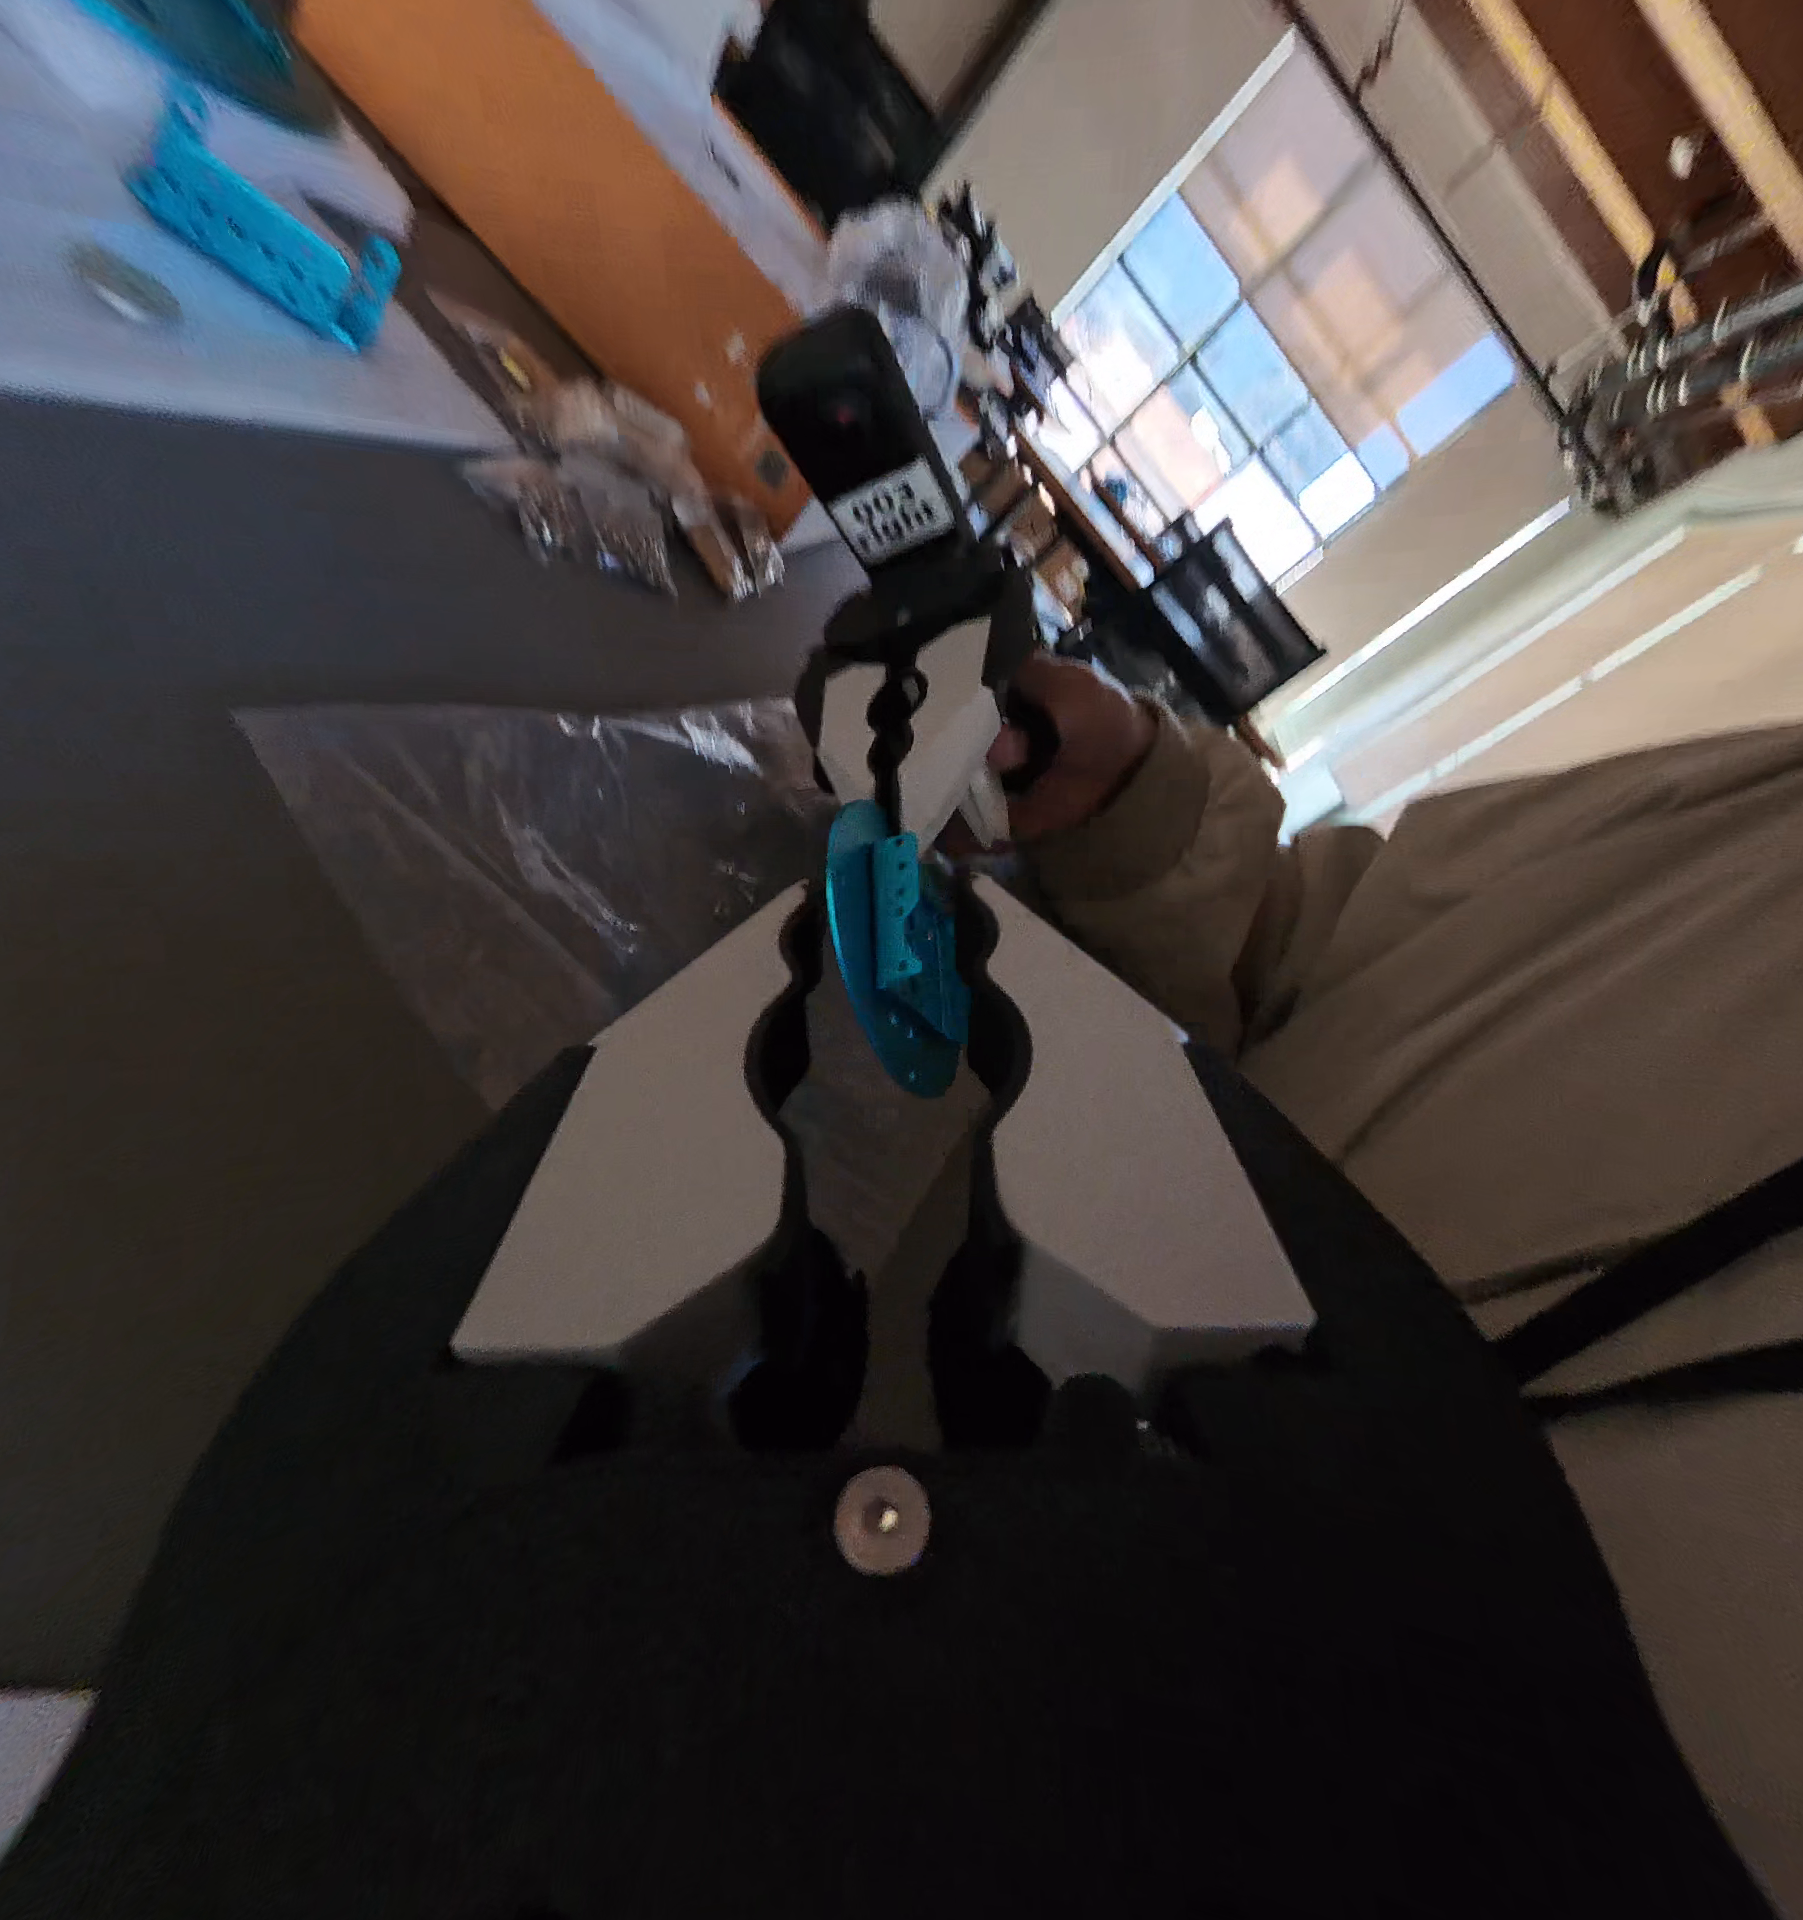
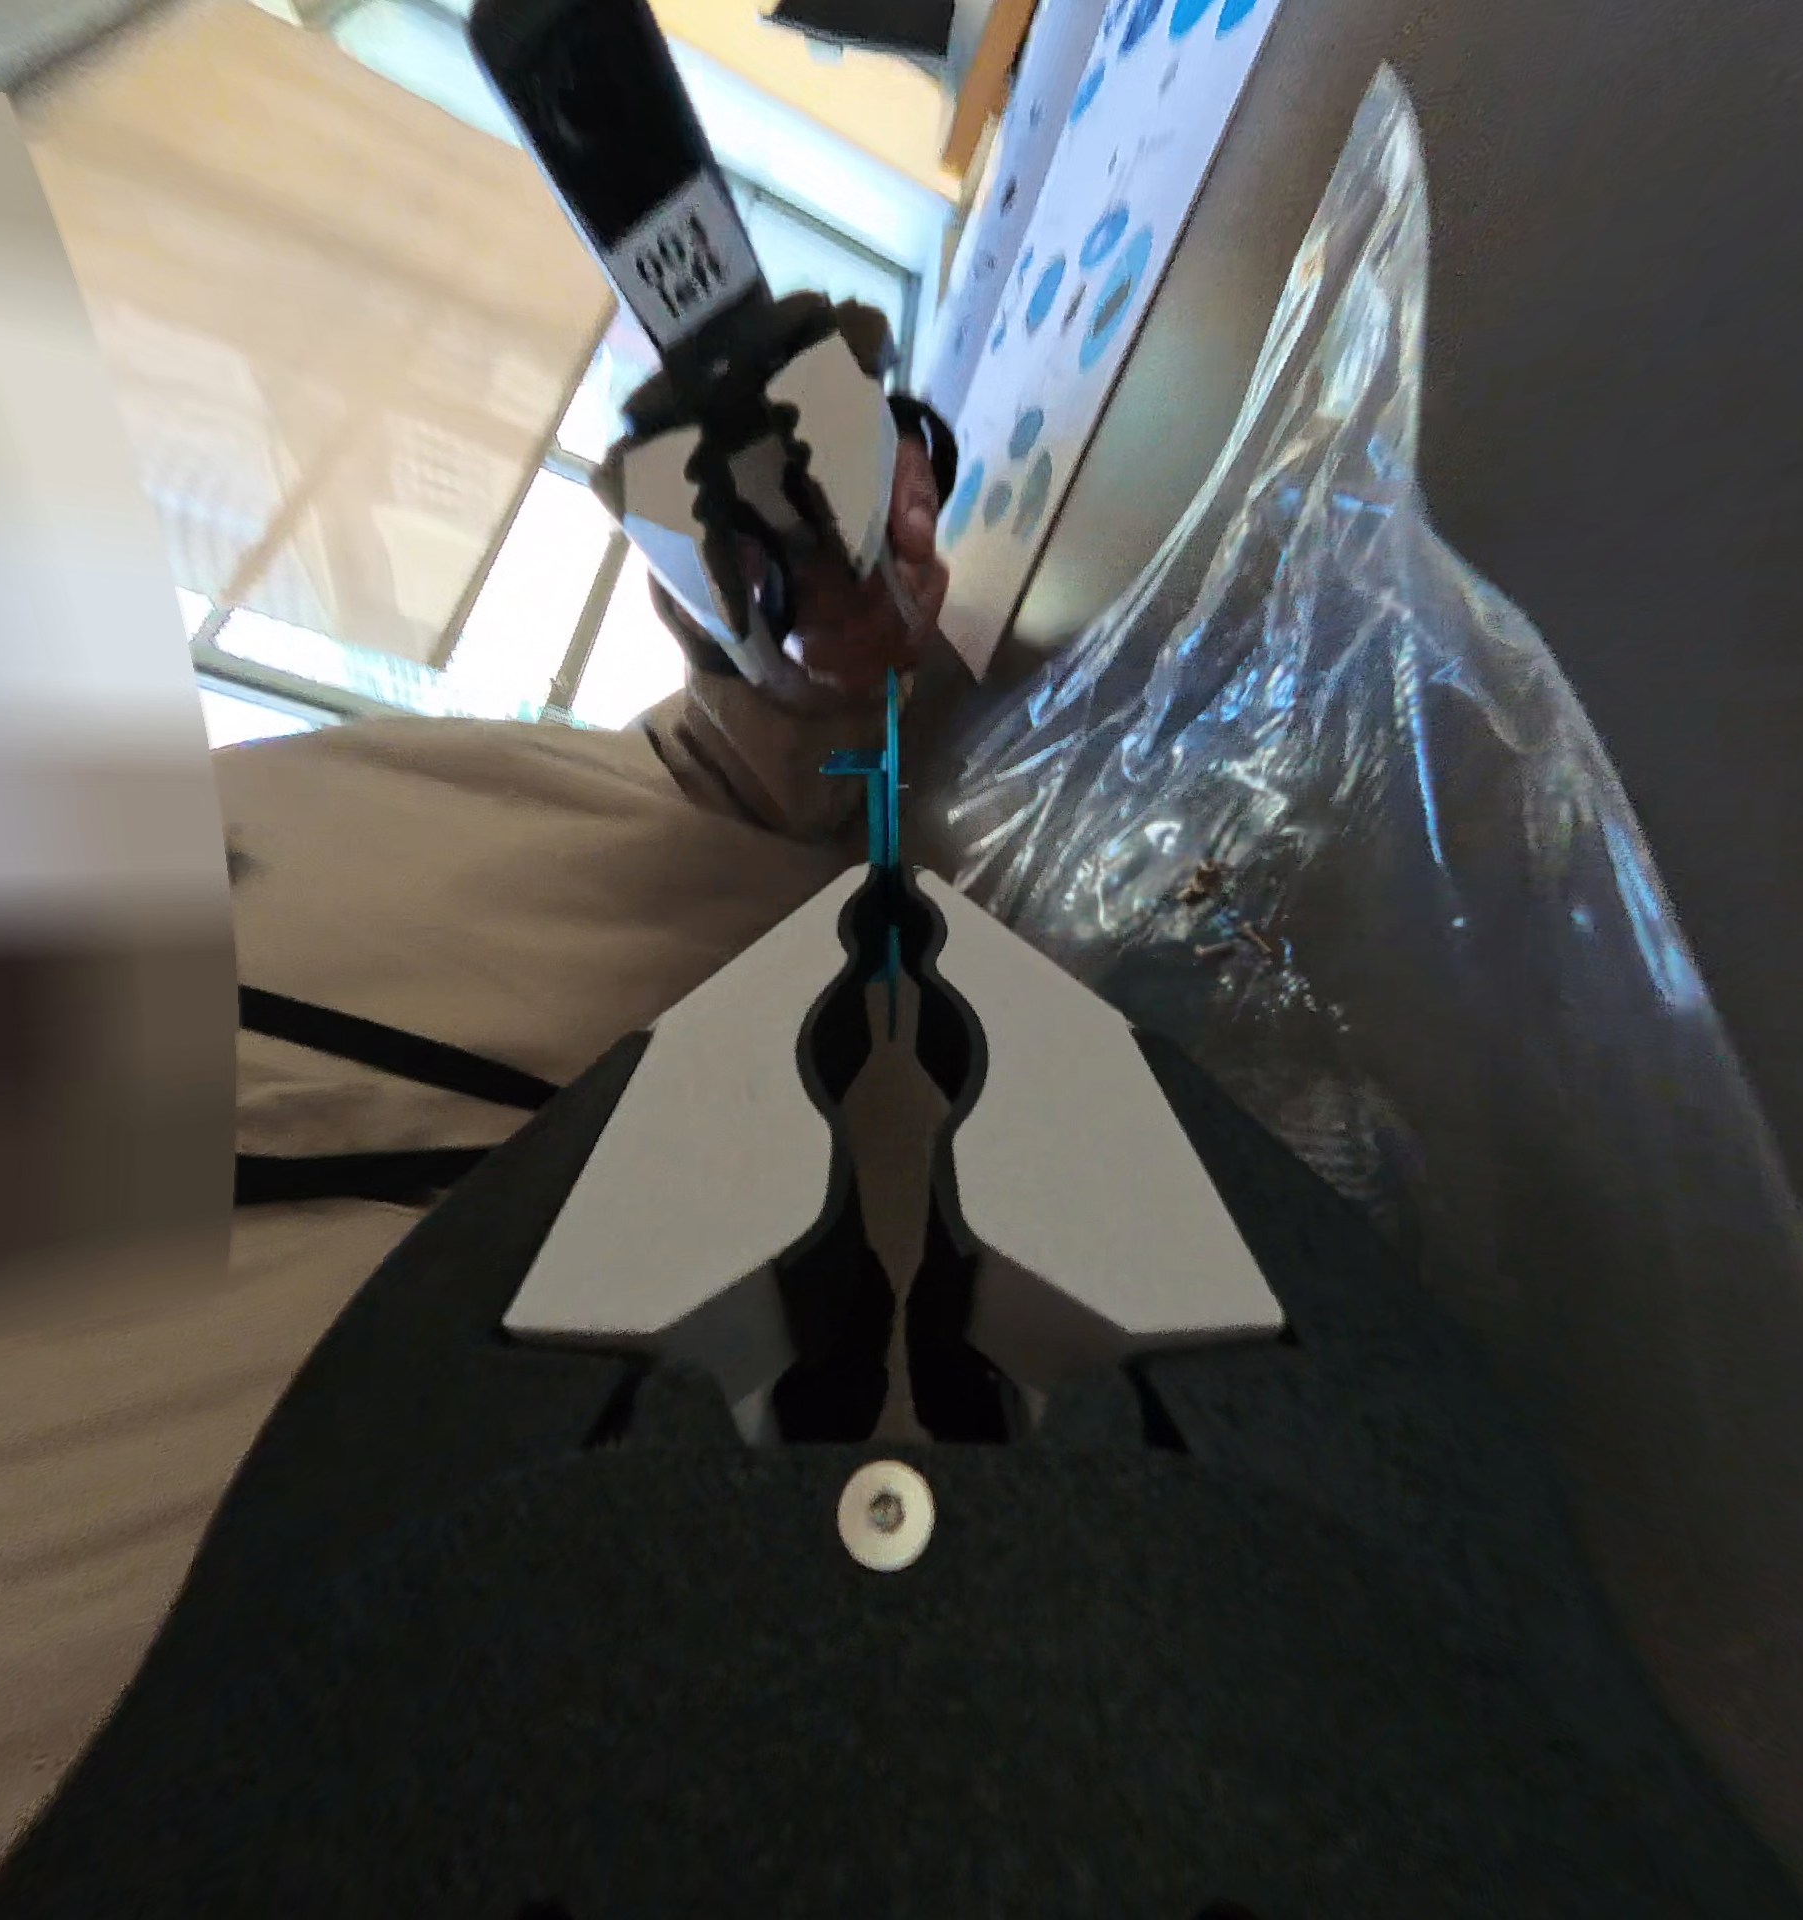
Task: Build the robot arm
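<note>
The left gripper (image 1: 892, 914) is closed on the near edge of a blue perforated metal plate (image 1: 892, 997) with a small blue bracket (image 1: 899, 909) fixed to its face. The right gripper (image 1: 902, 800) pinches the far edge of the same plate, so the plate hangs between the two, lifted above the table (image 1: 149, 935). In the right wrist view the plate (image 2: 884, 821) shows edge-on as a thin blue line caught in the right gripper (image 2: 889, 883), with the left gripper (image 2: 762, 613) just past it, held by a hand (image 2: 876, 613).

Beside the plate, on the table, lies a clear plastic bag (image 2: 1292, 727) with small screws inside. Beyond the plate, another blue perforated piece (image 1: 253, 239) rests on a white sheet. Each gripper carries a black camera with a white label; its writing is blurred.
</note>
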